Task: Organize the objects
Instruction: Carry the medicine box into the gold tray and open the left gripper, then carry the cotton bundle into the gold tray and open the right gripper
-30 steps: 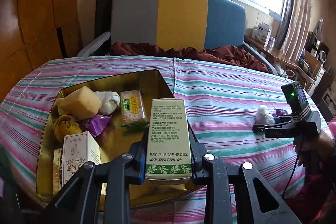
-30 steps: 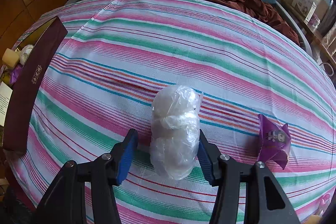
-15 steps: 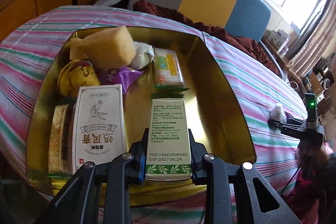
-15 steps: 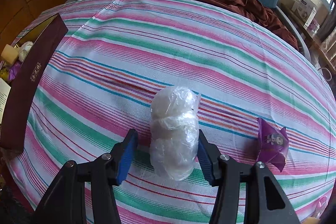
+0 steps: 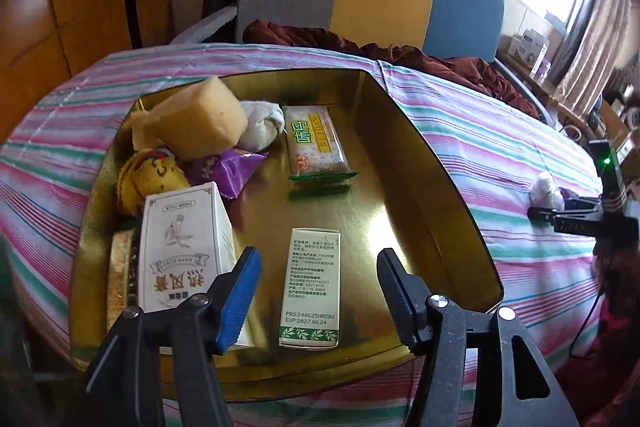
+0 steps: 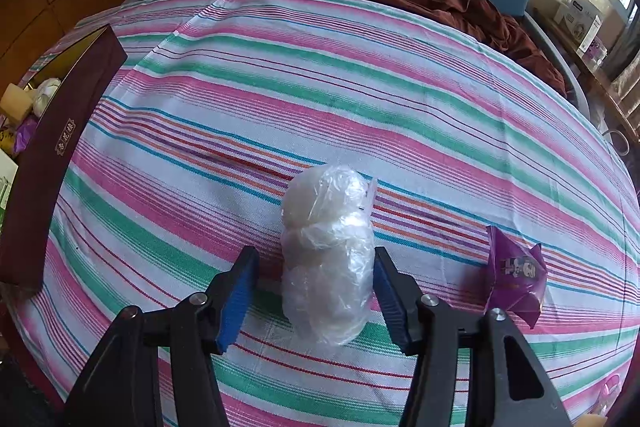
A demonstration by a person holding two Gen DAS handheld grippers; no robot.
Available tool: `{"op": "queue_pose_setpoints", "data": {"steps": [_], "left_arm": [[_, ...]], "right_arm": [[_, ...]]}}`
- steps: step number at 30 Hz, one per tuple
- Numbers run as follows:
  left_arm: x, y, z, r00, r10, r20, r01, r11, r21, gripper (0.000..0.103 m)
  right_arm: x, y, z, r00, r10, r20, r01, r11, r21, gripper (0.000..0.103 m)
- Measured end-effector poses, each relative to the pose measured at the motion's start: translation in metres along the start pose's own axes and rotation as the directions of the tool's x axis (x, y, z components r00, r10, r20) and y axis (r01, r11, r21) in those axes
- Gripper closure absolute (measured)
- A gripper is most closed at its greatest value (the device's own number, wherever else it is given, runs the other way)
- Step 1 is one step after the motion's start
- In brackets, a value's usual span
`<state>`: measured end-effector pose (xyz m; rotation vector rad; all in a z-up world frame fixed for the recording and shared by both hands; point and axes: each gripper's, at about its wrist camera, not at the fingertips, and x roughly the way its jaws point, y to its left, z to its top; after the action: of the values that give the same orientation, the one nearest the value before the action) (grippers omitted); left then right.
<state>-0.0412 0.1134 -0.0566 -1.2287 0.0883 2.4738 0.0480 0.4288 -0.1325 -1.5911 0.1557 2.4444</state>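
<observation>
Looking along your left gripper [image 5: 316, 297], you see its jaws have just been opening: they stand released, with the green box [image 5: 310, 289] lying flat on the tin [image 5: 432, 187] floor between them, touched by neither pad. The white box [image 5: 185, 247] beside it hides whatever lies under its left edge, and the sponge [image 5: 196, 117] covers part of the yellow packet [image 5: 150, 175]. Your right gripper [image 6: 314, 293] shows only small and blurred at that view's right edge. Its own view shows the plastic bundle [image 6: 328, 251] on the striped cloth [image 6: 320, 75]; the right pad touches it, the left pad stands just clear, so whether it grips you cannot tell. The purple wrapper [image 6: 516, 273] lies near, and the tin appears there only as a dark outer wall, cut off.
</observation>
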Motion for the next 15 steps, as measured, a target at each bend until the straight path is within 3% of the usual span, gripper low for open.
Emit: {"op": "queue_pose_setpoints", "data": {"steps": [6, 12, 15], "left_arm": [[-0.020, 0.006, 0.001, 0.996, 0.056, 0.064, -0.057, 0.998, 0.007, 0.043], [-0.042, 0.016, 0.009, 0.986, 0.104, 0.128, -0.104, 0.995, -0.009, 0.042], [-0.049, 0.023, 0.010, 0.983, 0.118, 0.141, -0.116, 0.993, -0.028, 0.042]], "right_arm": [[0.000, 0.001, 0.001, 1.000, 0.000, 0.001, 0.000, 1.000, -0.006, 0.048], [-0.007, 0.013, 0.000, 1.000, -0.010, 0.003, 0.010, 1.000, -0.010, 0.069], [-0.010, 0.015, 0.000, 1.000, -0.002, -0.003, 0.002, 0.998, 0.055, 0.070]]}}
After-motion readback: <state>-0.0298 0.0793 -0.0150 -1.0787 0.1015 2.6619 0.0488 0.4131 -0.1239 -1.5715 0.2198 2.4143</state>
